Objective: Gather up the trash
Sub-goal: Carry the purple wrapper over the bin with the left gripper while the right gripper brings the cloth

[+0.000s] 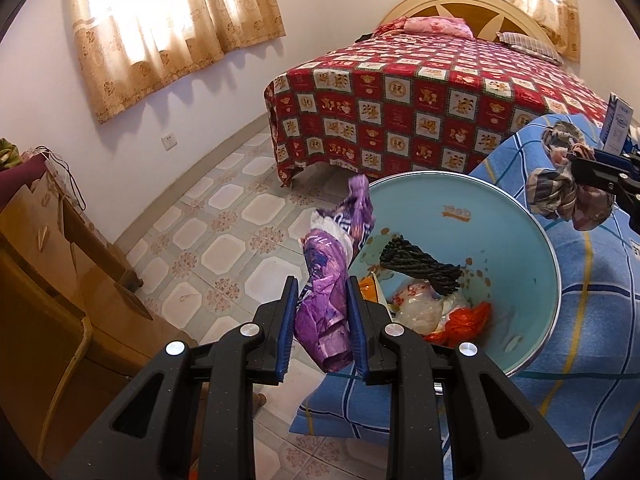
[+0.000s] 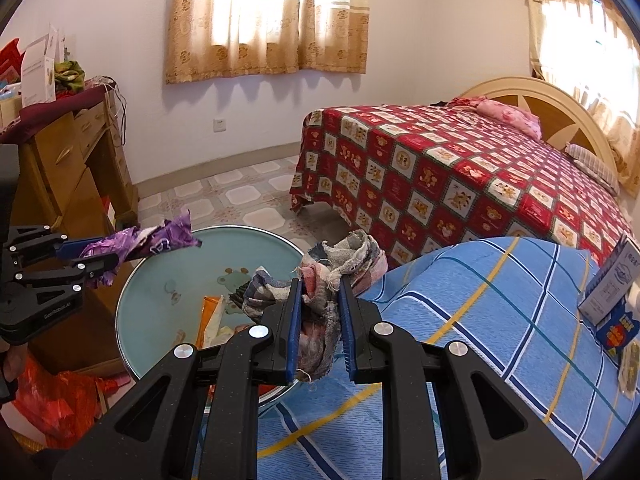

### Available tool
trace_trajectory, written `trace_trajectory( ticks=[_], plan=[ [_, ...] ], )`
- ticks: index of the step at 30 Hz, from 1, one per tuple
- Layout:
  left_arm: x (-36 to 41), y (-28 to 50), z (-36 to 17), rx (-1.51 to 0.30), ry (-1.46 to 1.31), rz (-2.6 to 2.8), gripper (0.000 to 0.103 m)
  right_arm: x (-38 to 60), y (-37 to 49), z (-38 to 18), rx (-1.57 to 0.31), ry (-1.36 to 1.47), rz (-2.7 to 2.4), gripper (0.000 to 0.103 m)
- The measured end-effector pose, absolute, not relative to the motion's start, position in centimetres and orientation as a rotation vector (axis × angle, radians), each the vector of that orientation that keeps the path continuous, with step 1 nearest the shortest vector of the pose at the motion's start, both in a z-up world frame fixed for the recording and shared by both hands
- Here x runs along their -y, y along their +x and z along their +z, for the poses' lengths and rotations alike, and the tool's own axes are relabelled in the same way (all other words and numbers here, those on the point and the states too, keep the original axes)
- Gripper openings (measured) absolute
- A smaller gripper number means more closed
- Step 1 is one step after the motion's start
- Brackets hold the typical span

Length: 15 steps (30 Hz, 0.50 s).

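Note:
My left gripper (image 1: pixel 322 292) is shut on a crumpled purple wrapper (image 1: pixel 332 276), held at the left rim of a light-blue bin (image 1: pixel 532 240). The bin holds a black rope bundle (image 1: pixel 420 266), a clear bag and orange plastic. My right gripper (image 2: pixel 320 296) is shut on a frayed plaid rag (image 2: pixel 340 264), held at the bin's right rim (image 2: pixel 124 300). The right gripper with the rag shows at the right in the left wrist view (image 1: pixel 560 192). The left gripper with the wrapper shows at the left in the right wrist view (image 2: pixel 100 256).
A blue checked cloth (image 2: pixel 500 320) covers the surface beside the bin, with a small carton (image 2: pixel 612 288) on it. A bed with a red patterned cover (image 2: pixel 460 176) stands behind. A wooden dresser (image 2: pixel 72 168) is on the left. The floor (image 1: pixel 224 240) is tiled.

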<state>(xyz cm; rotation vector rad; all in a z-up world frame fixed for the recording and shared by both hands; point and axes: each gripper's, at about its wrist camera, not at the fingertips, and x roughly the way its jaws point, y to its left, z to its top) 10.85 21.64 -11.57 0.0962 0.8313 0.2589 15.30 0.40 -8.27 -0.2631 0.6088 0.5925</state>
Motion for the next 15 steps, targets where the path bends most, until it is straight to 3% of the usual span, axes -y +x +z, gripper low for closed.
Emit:
trace_trajectory(
  ticks=[15],
  plan=[
    [-20.78, 10.61, -11.51, -0.821, 0.097, 0.228, 0.024, -1.41, 14.86, -7.9, -0.605, -0.272, 0.611, 0.018]
  ],
)
